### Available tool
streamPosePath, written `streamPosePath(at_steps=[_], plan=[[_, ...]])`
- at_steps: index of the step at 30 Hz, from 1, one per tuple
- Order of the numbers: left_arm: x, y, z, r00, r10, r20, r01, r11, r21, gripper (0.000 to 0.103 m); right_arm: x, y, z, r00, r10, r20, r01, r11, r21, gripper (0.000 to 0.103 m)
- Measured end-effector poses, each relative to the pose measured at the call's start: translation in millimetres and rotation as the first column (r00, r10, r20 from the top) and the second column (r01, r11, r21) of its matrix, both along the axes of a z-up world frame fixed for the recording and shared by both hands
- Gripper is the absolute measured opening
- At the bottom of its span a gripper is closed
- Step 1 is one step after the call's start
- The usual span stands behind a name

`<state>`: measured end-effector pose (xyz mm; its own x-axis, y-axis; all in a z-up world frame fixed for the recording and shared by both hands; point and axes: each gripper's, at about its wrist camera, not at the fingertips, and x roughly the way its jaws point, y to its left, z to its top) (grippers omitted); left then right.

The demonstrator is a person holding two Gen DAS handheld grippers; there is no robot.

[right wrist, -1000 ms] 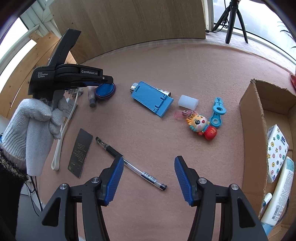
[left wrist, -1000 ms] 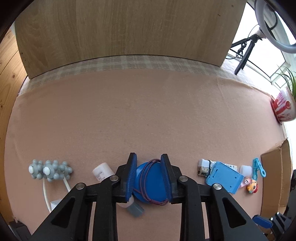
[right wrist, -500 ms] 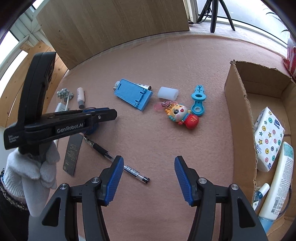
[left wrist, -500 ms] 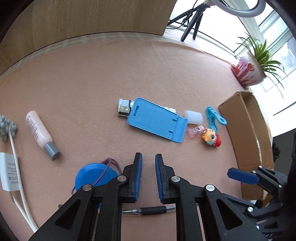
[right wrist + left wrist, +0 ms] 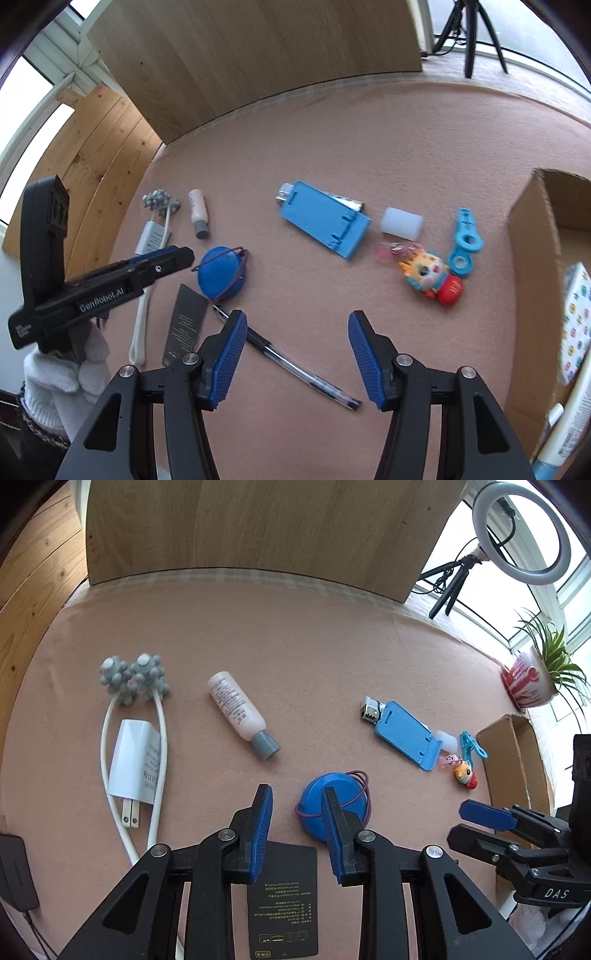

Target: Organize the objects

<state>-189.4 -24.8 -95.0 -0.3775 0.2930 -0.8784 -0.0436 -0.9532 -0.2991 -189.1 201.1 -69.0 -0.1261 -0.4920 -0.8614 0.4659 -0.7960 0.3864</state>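
Ahead of both my grippers the pink mat (image 5: 295,635) lies bare up to the wooden panel (image 5: 251,528). The cardboard box (image 5: 532,280) stands open just right of my right gripper (image 5: 295,356), its near wall an edge to clear. My gloved left hand (image 5: 62,369) tilts my left gripper (image 5: 297,830) steeply down; its jaws are opening, nothing between them, above the black card (image 5: 284,897). The blue disc (image 5: 325,797) sits by its right finger. My right gripper stands parted and empty over the pen (image 5: 295,369).
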Motion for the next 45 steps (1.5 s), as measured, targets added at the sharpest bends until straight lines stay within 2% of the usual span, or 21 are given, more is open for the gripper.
streamPosePath(at_steps=[2, 5, 9, 14, 20, 22, 24, 27, 29, 31, 34, 37, 41, 45], plan=[[4, 2, -1, 1.000, 0.007, 0.001, -0.007, 1.000, 0.027, 0.029, -7, -17, -8, 0.998, 0.031, 0.059, -0.029, 0.999, -0.028, 0.037], [9, 3, 1, 1.000, 0.007, -0.010, -0.007, 1.000, 0.022, 0.029, -15, -35, -23, 0.990, 0.025, 0.136, -0.019, 0.999, -0.045, 0.036], [14, -6, 4, 0.999, 0.029, -0.020, -0.029, 0.999, 0.040, 0.029, -26, -41, -39, 0.968, -0.038, 0.248, 0.062, 0.994, -0.093, 0.037], [16, -15, 6, 0.999, 0.039, -0.022, -0.038, 0.999, 0.038, 0.029, -35, -48, -41, 0.958, -0.084, 0.275, 0.112, 0.990, -0.088, 0.039], [15, -14, 4, 0.999, 0.037, -0.028, -0.036, 0.998, 0.044, 0.029, -51, -45, -40, 0.923, -0.162, 0.349, 0.222, 0.965, -0.138, 0.039], [14, -13, 4, 0.999, 0.032, -0.027, -0.030, 0.998, 0.050, 0.029, -53, -53, -46, 0.916, -0.156, 0.369, 0.213, 0.969, -0.121, 0.039], [13, -10, 5, 0.999, 0.022, -0.032, -0.021, 0.999, 0.046, 0.029, -52, -64, -51, 0.924, -0.140, 0.356, 0.179, 0.981, -0.079, 0.039], [10, -7, 7, 0.999, 0.013, -0.030, -0.011, 0.999, 0.048, 0.029, -48, -64, -49, 0.931, -0.122, 0.344, 0.159, 0.984, -0.082, 0.037], [7, -2, 6, 1.000, 0.008, -0.025, -0.007, 0.999, 0.032, 0.029, -44, -64, -50, 0.932, -0.100, 0.348, 0.137, 0.987, -0.083, 0.022], [4, 3, 6, 1.000, -0.003, -0.015, 0.004, 1.000, 0.024, 0.029, -39, -64, -50, 0.941, -0.082, 0.327, 0.107, 0.992, -0.061, 0.013], [0, 14, 5, 0.999, -0.031, -0.008, 0.031, 1.000, 0.002, 0.029, -35, -61, -49, 0.951, -0.075, 0.299, 0.100, 0.992, -0.070, 0.008], [-1, 29, 4, 0.997, -0.072, -0.001, 0.072, 0.997, -0.018, 0.029, -31, -57, -46, 0.969, -0.079, 0.235, 0.086, 0.996, -0.020, 0.003], [-4, 44, 2, 0.995, -0.102, 0.006, 0.102, 0.994, -0.043, 0.029, -32, -48, -53, 0.958, -0.088, 0.274, 0.103, 0.994, -0.044, 0.003], [-3, 50, -2, 0.992, -0.122, 0.013, 0.123, 0.991, -0.049, 0.029, -32, -40, -46, 0.959, -0.083, 0.272, 0.111, 0.990, -0.088, 0.003]])
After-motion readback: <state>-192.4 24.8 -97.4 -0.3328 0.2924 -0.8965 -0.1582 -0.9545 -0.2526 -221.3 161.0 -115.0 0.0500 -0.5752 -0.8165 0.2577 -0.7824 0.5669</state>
